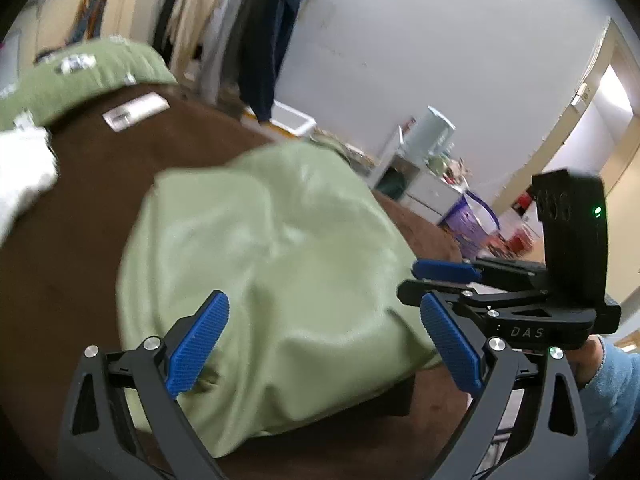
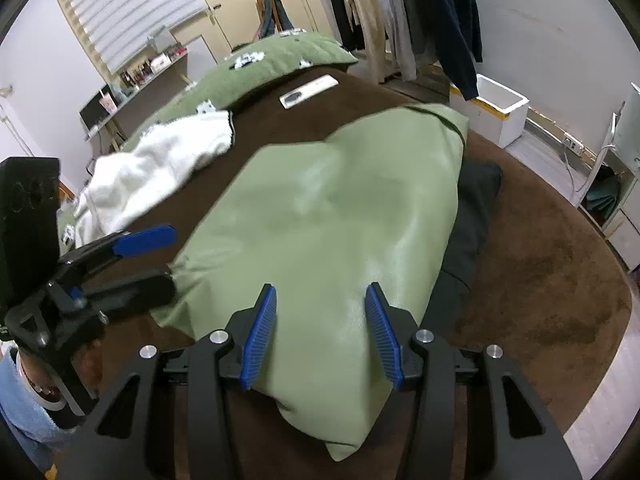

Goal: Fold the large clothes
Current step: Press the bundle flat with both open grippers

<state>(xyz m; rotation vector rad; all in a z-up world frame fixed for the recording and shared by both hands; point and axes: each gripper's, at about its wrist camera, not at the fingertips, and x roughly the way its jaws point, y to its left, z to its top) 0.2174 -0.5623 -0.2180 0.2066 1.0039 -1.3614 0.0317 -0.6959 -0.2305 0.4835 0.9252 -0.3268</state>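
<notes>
A light green garment lies folded into a long bundle on the brown bed cover. Under its right side a dark garment sticks out. My left gripper hovers over the near end of the green bundle, jaws wide open and nothing between the pads. My right gripper hangs above the same near end, its jaws apart and empty too. Each gripper shows in the other's view: the right one at the green garment's right edge, the left one at its left edge, held by a hand in a blue sleeve.
A white garment lies crumpled on the bed's left. A green pillow and a white remote-like slab sit at the far end. Clothes hang on a rack behind; a white box stands on the floor.
</notes>
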